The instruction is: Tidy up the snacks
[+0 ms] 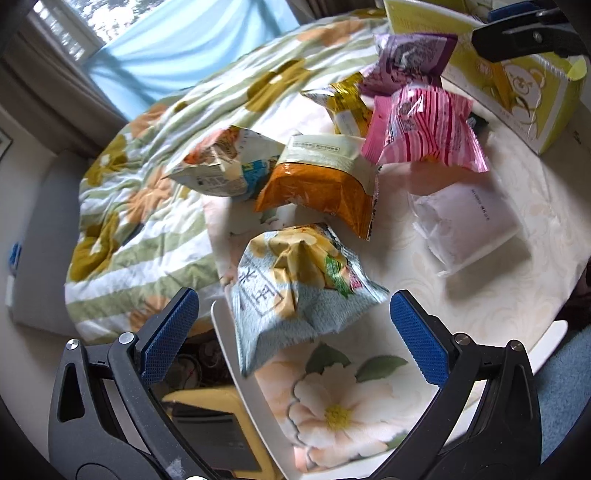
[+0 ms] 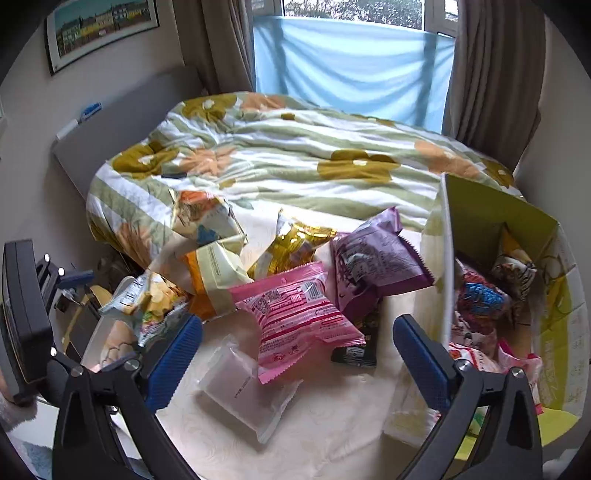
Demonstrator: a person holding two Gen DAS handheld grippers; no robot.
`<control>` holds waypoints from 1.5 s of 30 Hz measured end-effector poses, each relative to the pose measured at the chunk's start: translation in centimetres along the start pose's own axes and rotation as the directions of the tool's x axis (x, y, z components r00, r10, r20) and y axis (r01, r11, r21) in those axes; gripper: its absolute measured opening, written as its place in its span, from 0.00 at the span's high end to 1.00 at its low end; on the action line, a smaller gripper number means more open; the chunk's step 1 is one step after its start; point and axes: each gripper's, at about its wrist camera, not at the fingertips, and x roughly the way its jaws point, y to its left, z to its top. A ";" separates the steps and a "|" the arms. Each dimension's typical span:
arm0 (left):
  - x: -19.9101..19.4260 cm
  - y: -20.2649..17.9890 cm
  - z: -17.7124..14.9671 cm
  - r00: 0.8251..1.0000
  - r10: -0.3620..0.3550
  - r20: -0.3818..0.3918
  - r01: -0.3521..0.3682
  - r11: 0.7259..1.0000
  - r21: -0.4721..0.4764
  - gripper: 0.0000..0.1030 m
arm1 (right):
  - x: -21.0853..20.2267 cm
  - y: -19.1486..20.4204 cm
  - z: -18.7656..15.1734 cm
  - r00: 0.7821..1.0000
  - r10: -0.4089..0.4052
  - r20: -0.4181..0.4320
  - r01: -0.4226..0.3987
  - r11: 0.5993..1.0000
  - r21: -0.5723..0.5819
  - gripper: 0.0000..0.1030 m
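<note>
Several snack packets lie on a white table (image 1: 517,295). In the left wrist view my left gripper (image 1: 291,328) is open, its jaws on either side of a pale blue packet (image 1: 295,284). Behind it lie an orange packet (image 1: 321,188), a pink striped packet (image 1: 424,129), a purple packet (image 1: 410,59) and a clear white packet (image 1: 469,221). In the right wrist view my right gripper (image 2: 295,350) is open and empty above the pink packet (image 2: 295,317) and clear packet (image 2: 240,391). The purple packet (image 2: 376,258) lies beside a yellow-green box (image 2: 554,314) that holds several snacks.
A bed with a flowered quilt (image 2: 277,155) lies behind the table. The yellow-green box (image 1: 517,85) stands at the table's far right. The right gripper's black frame (image 1: 532,33) shows above it. A floral tray or cloth (image 1: 332,406) lies at the near edge.
</note>
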 end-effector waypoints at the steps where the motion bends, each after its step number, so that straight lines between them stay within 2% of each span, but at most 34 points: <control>1: 0.6 0.0 0.2 1.000 -0.011 -0.003 0.012 1.000 0.017 0.00 | 0.8 0.1 0.0 1.000 -0.003 -0.009 0.003 1.000 -0.009 0.00; 8: 3.7 -0.5 1.1 0.998 -0.068 -0.005 0.068 0.990 0.124 0.00 | 5.7 1.1 -0.3 0.996 -0.033 -0.080 0.026 0.996 -0.083 0.00; 17: 5.3 -1.1 1.9 0.992 -0.127 -0.018 0.128 0.978 0.163 0.01 | 8.9 1.2 -0.1 0.990 -0.050 -0.133 0.030 0.989 -0.146 0.00; 18: 5.2 -1.0 1.9 0.991 -0.130 -0.016 0.131 0.978 0.161 0.03 | 9.2 1.2 -0.1 0.989 -0.050 -0.138 0.029 0.988 -0.153 0.00; 23: 5.0 -0.4 1.9 0.996 -0.090 -0.008 0.090 0.980 0.178 0.28 | 10.5 1.5 0.0 0.986 -0.049 -0.158 0.021 0.984 -0.174 0.00; 26: 5.0 0.3 2.0 0.993 -0.114 -0.016 0.115 0.981 0.156 0.36 | 11.0 1.7 0.1 0.985 -0.042 -0.166 0.011 0.984 -0.180 0.00; 32: 4.6 0.9 1.9 0.992 -0.123 -0.016 0.124 0.984 0.129 0.47 | 12.1 1.9 -0.1 0.982 -0.046 -0.182 0.008 0.979 -0.203 0.00; 38: 3.8 0.9 1.5 0.991 -0.132 -0.009 0.132 0.984 0.121 0.52 | 13.3 2.3 -0.7 0.977 -0.069 -0.200 0.021 0.972 -0.233 0.01; 40: 3.4 1.1 1.4 0.991 -0.133 -0.003 0.133 0.985 0.114 0.53 | 13.3 2.4 -0.8 0.976 -0.086 -0.200 0.036 0.969 -0.245 0.06; 42: 3.1 1.3 1.3 0.991 -0.136 0.001 0.135 0.985 0.105 0.54 | 13.4 2.4 -1.0 0.973 -0.107 -0.205 0.053 0.966 -0.255 0.21; 45: 2.7 1.6 1.2 0.990 -0.138 0.005 0.137 0.987 0.087 0.55 | 13.1 2.2 -1.1 0.973 -0.100 -0.208 0.047 0.969 -0.243 0.28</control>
